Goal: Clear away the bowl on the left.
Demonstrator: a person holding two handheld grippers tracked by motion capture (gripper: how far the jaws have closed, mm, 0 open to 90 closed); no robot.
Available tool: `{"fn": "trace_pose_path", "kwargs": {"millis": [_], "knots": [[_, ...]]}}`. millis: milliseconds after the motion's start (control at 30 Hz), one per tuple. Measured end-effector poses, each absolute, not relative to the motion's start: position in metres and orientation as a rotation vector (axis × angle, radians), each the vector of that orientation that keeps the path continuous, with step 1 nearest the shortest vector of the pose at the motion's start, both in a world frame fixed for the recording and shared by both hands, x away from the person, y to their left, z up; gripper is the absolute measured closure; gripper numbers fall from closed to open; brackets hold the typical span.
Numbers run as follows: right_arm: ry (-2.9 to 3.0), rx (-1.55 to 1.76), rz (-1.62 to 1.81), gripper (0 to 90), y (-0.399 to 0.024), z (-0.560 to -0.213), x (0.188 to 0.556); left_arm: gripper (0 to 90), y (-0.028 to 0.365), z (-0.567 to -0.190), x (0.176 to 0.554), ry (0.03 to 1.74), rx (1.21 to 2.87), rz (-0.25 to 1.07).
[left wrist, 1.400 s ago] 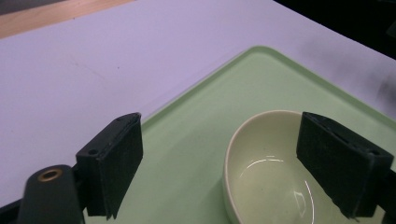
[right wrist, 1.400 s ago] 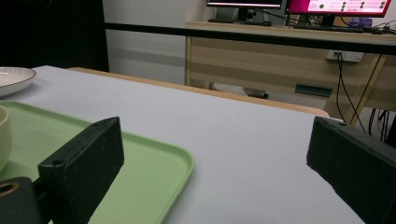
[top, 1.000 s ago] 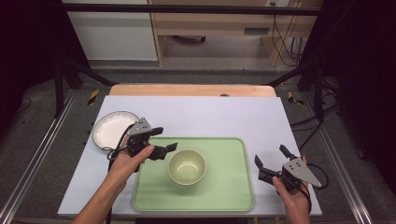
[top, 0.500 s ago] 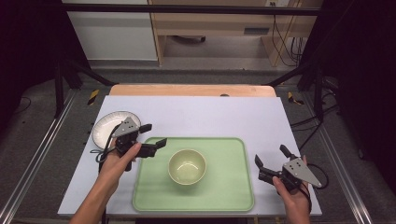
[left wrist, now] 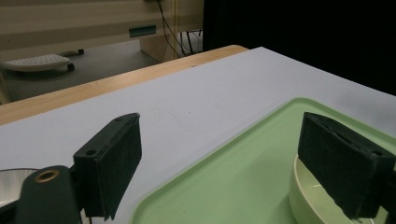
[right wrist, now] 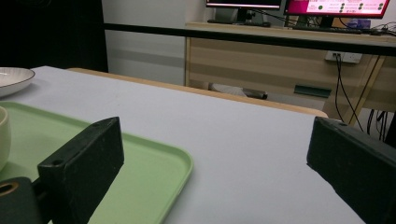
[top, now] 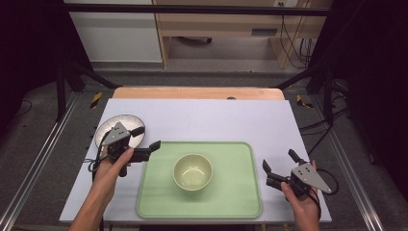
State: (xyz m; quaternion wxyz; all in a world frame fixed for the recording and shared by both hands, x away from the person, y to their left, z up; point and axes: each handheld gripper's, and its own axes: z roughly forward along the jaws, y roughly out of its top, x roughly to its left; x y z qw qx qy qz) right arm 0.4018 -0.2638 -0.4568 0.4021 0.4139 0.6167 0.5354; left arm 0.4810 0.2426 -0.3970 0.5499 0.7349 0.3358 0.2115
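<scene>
A pale yellow-green bowl [top: 192, 171] stands in the middle of a light green tray [top: 235, 197]. My left gripper [top: 146, 138] hovers at the tray's left edge, jaws open and empty, pointing right, between the bowl and a white plate [top: 107, 129]. In the left gripper view the open gripper [left wrist: 229, 163] frames the tray [left wrist: 261, 140], with the bowl's rim [left wrist: 308, 196] behind the right jaw. My right gripper [top: 279, 161] rests open and empty on the table right of the tray. In the right gripper view its gripper [right wrist: 219, 172] looks across the tray's corner [right wrist: 140, 158].
The white plate [right wrist: 14, 77] with a dark rim lies on the white table cover [top: 211, 120] left of the tray. A wooden strip [top: 192, 93] borders the table's far edge. Dark frame legs and cables stand on the floor around the table.
My left gripper has drifted left, away from the bowl toward the plate, still open. The right gripper and the bowl have stayed put.
</scene>
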Motion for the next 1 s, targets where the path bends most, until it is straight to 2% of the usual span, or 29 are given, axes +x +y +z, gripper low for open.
{"fn": "trace_pose_path", "kwargs": {"millis": [1000], "knots": [[1.556, 1.045, 1.353, 4.2, -0.265, -0.457, 0.402, 10.0, 0.287, -0.409, 0.475, 0.782, 1.652, 0.53]]}}
